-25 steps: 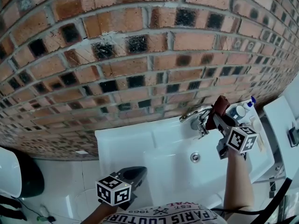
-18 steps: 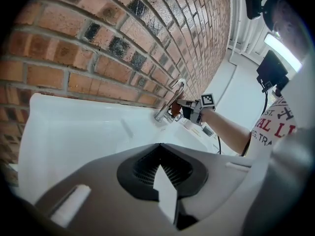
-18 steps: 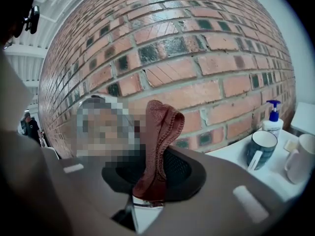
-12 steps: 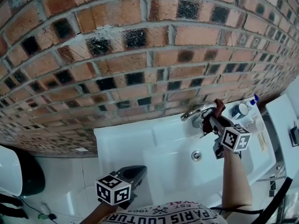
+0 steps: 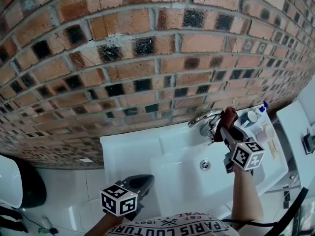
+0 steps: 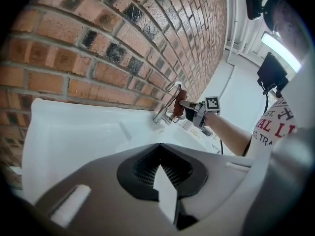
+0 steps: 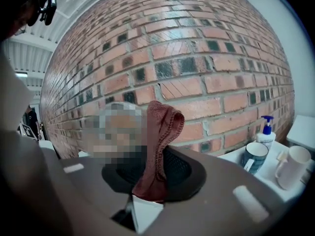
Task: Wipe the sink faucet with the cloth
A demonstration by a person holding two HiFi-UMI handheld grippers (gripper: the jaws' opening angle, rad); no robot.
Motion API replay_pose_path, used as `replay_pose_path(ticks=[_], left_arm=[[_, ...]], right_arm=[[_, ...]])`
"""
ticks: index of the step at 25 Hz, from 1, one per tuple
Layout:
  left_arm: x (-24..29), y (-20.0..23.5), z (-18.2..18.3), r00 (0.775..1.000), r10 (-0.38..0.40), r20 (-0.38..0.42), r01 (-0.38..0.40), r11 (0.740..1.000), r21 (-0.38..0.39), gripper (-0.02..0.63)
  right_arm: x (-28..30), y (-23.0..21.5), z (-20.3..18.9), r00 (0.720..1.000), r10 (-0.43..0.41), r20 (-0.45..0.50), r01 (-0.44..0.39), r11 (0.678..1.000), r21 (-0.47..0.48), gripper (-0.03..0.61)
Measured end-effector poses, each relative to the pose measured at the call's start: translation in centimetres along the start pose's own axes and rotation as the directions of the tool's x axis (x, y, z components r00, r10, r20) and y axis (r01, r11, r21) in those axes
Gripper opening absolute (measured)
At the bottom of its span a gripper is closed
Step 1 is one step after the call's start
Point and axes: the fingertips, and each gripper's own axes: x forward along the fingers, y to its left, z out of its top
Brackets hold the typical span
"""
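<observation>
The chrome faucet (image 5: pixel 203 120) stands at the back of the white sink (image 5: pixel 133 149), against the brick wall. A reddish-brown cloth (image 5: pixel 228 116) is pressed on the faucet's right side, and my right gripper (image 5: pixel 224 128) is shut on it. The right gripper view has the cloth (image 7: pixel 160 141) sticking up out of the closed jaws of that gripper (image 7: pixel 150 198); a mosaic patch covers what lies behind it. My left gripper (image 5: pixel 144 181) hangs low in front of the sink's left part, shut and empty. From the left gripper (image 6: pixel 162 176), the faucet (image 6: pixel 166 101) and cloth (image 6: pixel 180 102) are far off.
The drain (image 5: pixel 204 164) lies in the basin below the faucet. Two mugs (image 7: pixel 253 156) (image 7: pixel 293 166) and a soap pump bottle (image 7: pixel 266 132) stand on the sink's right ledge. A brick wall (image 5: pixel 147 58) rises right behind. A white toilet (image 5: pixel 12 181) is at the far left.
My right gripper has slid the cloth a little down and leftward along the faucet. The left gripper has stayed where it was.
</observation>
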Motion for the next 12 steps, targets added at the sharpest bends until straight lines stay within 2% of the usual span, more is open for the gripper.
replay_pose_path(ticks=[2,4,8,12], left_arm=[[-0.2,-0.3,-0.1,1.0,-0.005,0.004,0.005,1.0,0.004,0.006],[-0.3,-0.7,-0.1,1.0,-0.012,0.006,0.012,1.0,0.01,0.006],[-0.4,-1.1,0.1,1.0,-0.019,0.01,0.019,1.0,0.017,0.006],[-0.5,-0.8,0.1,1.0,-0.016,0.013,0.016,1.0,0.012,0.006]], right_arm=[[-0.8,1.6,0.9,0.999,0.033,0.014,-0.032,0.999,-0.037,0.092],[-1.3,3.1,1.5,0.999,0.052,0.009,-0.051,0.992,-0.113,0.092],[-1.3,5.4,1.5,0.997,0.071,-0.032,-0.077,0.964,-0.256,0.092],[0.3,6.3,0.3,0.992,0.086,-0.092,-0.111,0.941,-0.319,0.093]])
